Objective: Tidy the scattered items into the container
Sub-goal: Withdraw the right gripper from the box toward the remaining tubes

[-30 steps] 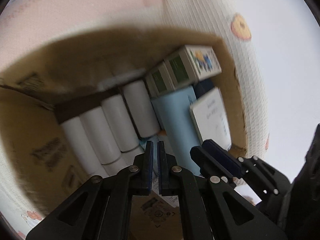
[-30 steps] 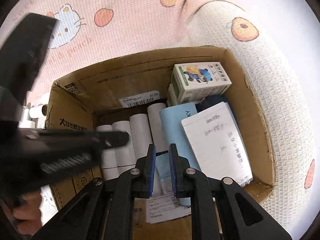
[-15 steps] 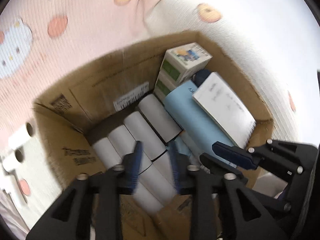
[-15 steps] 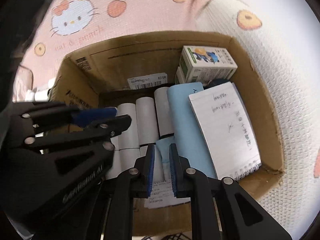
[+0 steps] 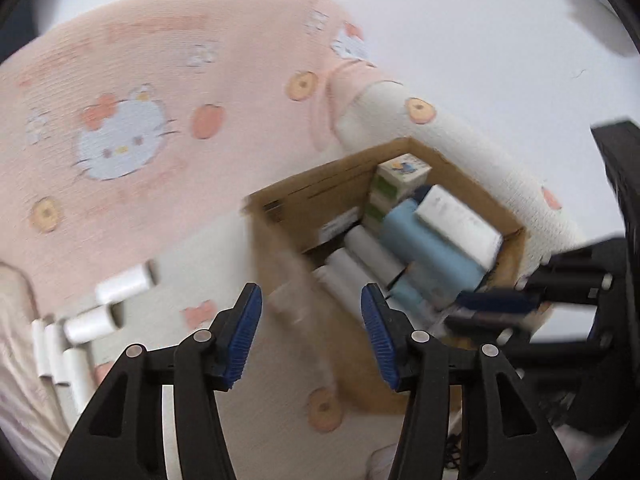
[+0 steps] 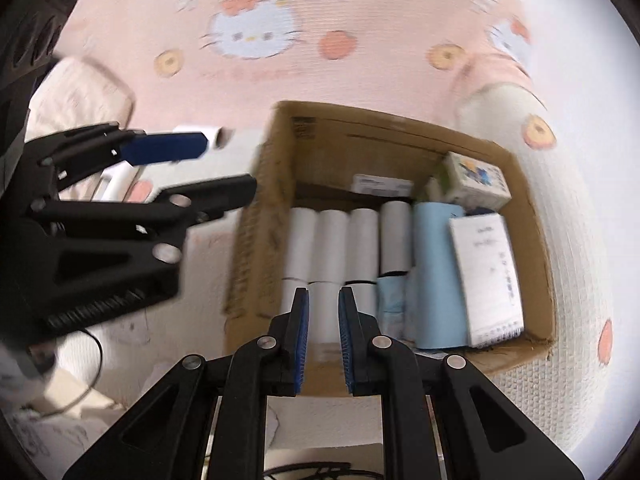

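The left claw [image 5: 311,332] stands wide with nothing between its blue pads; its jaws have just been opening. Below it lie the near wall of the cardboard box [image 5: 280,232] and the patterned cloth [image 5: 160,80], pink with cat faces and orange fruit. To its left, a few loose white rolls [image 5: 120,290] lie on the white part of the cloth, well apart from the box.

The right claw [image 6: 323,340] is narrow, its pads close together and holding nothing, and it hangs over the near edge of the box [image 6: 532,240]. Inside the box, white rolls [image 6: 348,240] lie side by side in a row along the left half, with more ends showing below them. A pale blue roll [image 6: 432,264] lies just beside them, a white notepad [image 6: 486,272] rests partly on it against the right wall, and a small printed carton [image 6: 478,180] sits in the far right corner. The left claw [image 6: 212,164] shows at the left of this view, beside the box, blurred.
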Demonstrator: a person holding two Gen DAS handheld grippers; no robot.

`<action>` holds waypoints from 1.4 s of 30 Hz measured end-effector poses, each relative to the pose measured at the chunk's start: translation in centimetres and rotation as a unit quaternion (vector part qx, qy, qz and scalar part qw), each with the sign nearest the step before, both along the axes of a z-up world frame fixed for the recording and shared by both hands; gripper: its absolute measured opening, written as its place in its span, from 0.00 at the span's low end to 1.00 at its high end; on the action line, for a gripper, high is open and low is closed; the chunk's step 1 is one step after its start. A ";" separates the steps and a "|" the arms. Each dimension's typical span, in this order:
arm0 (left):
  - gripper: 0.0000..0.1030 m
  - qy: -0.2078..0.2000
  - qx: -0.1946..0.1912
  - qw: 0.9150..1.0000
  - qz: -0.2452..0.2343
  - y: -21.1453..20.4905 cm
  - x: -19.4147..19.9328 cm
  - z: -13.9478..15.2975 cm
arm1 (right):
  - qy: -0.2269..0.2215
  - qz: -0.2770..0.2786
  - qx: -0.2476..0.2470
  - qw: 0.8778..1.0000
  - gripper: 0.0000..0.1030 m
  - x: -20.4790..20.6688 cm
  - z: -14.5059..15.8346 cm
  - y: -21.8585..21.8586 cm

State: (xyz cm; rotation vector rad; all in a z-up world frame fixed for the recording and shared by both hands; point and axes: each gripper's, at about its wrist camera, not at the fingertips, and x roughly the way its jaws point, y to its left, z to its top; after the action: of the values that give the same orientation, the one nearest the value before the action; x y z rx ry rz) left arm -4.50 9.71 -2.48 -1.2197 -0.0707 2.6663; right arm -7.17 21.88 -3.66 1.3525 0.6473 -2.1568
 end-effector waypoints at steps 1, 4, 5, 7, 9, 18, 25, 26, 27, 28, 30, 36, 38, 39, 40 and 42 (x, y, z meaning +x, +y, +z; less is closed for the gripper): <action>0.55 0.002 -0.007 1.000 0.008 -0.8 0.8 -0.3 | 0.004 0.010 0.005 1.000 0.11 0.3 -0.4 -0.8; 0.55 -0.012 -0.021 0.999 0.028 -3.2 2.0 -1.4 | 0.018 0.035 0.001 0.999 0.11 1.5 -0.2 -2.3; 0.55 -0.018 -0.023 0.999 0.041 -4.1 2.2 -1.6 | 0.021 0.043 -0.004 0.999 0.11 1.9 -0.1 -2.8; 0.55 -0.024 -0.017 0.997 0.068 -6.0 2.6 -1.9 | 0.031 0.063 -0.013 0.997 0.11 2.5 0.0 -3.8; 0.55 -0.027 -0.003 0.995 0.094 -7.8 3.2 -2.3 | 0.043 0.078 -0.022 0.996 0.11 3.0 -0.2 -4.8; 0.55 -0.053 0.020 0.978 0.203 -15.0 7.4 -6.7 | 0.065 0.155 -0.042 0.985 0.11 5.6 -4.1 -9.2; 0.55 -0.077 0.024 0.966 0.246 -19.4 9.0 -9.3 | 0.107 0.228 -0.054 0.966 0.11 8.1 -6.5 -13.9; 0.55 -0.080 0.038 0.963 0.255 -20.1 9.1 -9.7 | 0.100 0.228 -0.064 0.966 0.11 8.0 -6.8 -14.7; 0.55 -0.083 0.050 0.960 0.262 -20.8 9.3 -9.9 | 0.095 0.227 -0.073 0.967 0.11 7.8 -7.0 -15.4; 0.54 -0.084 0.059 0.958 0.267 -21.4 9.3 -10.2 | 0.091 0.228 -0.081 0.966 0.11 7.6 -7.2 -16.0; 0.54 -0.087 0.070 0.953 0.281 -22.6 9.4 -10.7 | 0.094 0.226 -0.101 0.964 0.11 7.3 -7.9 -17.4; 0.54 -0.091 0.088 0.943 0.307 -25.4 8.8 -12.3 | 0.051 0.234 -0.164 0.957 0.11 6.7 -11.0 -20.9; 0.54 -0.093 0.108 0.938 0.316 -26.4 8.4 -12.9 | 0.044 0.248 -0.168 0.953 0.11 7.0 -12.6 -22.1; 0.54 -0.092 0.117 0.935 0.321 -26.8 8.3 -13.2 | 0.044 0.251 -0.169 0.952 0.11 7.1 -13.0 -22.5; 0.54 -0.090 0.123 0.933 0.327 -27.2 8.2 -13.5 | 0.042 0.254 -0.169 0.951 0.11 7.2 -13.6 -23.0; 0.54 -0.090 0.127 0.929 0.336 -27.7 8.0 -14.0 | 0.032 0.264 -0.174 0.948 0.12 7.2 -14.8 -23.8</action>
State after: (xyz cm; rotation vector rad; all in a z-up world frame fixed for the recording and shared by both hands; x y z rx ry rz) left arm 3.48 -18.00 -16.52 -1.5534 -0.9991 2.9215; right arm 0.07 -1.94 -18.48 0.8104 0.5425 -1.7750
